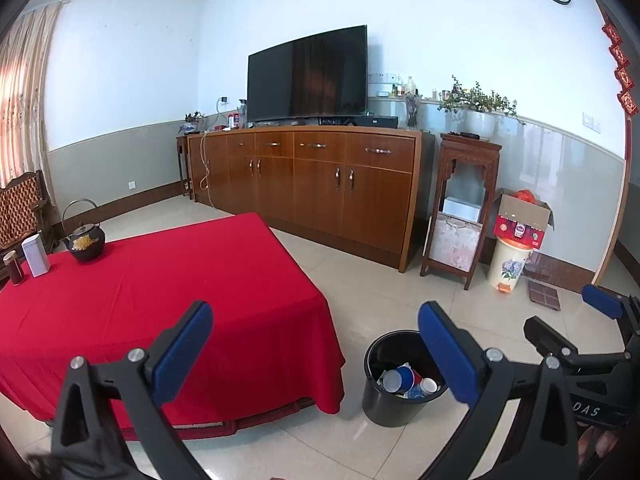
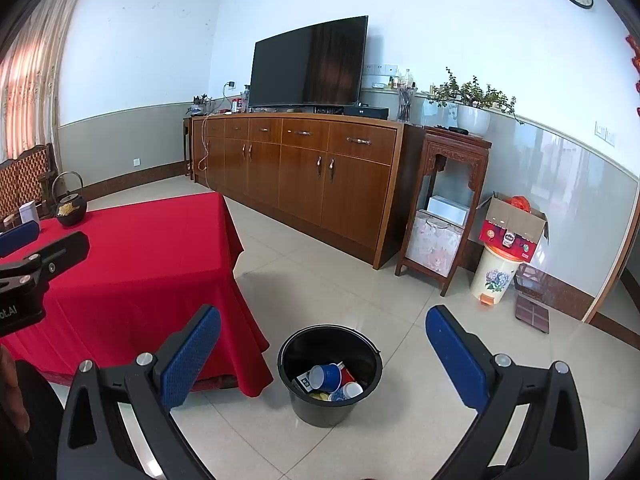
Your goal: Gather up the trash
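Observation:
A black trash bin [image 1: 394,404] [image 2: 329,404] stands on the tiled floor beside the red-clothed table [image 1: 160,300] [image 2: 140,248]. Inside it lie blue paper cups [image 1: 400,378] [image 2: 326,377], a red cup and other scraps. My left gripper [image 1: 316,350] is open and empty, held above the table's right edge and the bin. My right gripper [image 2: 323,354] is open and empty, held above the bin. The right gripper's body shows at the right of the left wrist view [image 1: 580,348]. The left gripper's body shows at the left of the right wrist view [image 2: 36,264].
On the table's far end stand a black teapot [image 1: 85,242], a white tin [image 1: 35,255] and a dark jar [image 1: 14,267]. A wooden sideboard [image 1: 320,184] with a TV lines the wall. A side stand [image 1: 464,208], a floral bin [image 1: 509,266] with a box on it stand right.

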The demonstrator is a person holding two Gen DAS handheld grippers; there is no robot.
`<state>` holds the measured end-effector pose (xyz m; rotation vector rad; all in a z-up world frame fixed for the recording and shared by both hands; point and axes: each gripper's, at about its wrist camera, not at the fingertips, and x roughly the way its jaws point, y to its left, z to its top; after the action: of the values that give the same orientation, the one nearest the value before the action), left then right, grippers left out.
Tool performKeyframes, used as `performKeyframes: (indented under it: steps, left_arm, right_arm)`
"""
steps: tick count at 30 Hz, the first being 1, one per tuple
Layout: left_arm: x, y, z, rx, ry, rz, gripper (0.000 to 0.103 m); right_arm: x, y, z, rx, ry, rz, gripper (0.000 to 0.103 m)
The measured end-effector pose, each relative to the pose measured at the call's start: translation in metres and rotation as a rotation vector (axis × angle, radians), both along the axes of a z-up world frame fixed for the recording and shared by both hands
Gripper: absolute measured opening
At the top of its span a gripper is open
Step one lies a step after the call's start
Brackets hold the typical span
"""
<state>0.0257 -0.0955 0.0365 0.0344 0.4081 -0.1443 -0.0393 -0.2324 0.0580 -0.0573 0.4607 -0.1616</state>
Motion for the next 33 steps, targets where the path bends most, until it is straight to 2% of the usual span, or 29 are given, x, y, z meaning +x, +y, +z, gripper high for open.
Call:
performKeyframes:
  steps: [33]
  left_arm:
    - [-0.0025, -0.0001, -0.0033, -0.001, 0.008, -0.007, 0.103]
  right_arm:
    - [0.001, -0.0077, -0.0034, 0.011, 0.019, -0.004, 0.103]
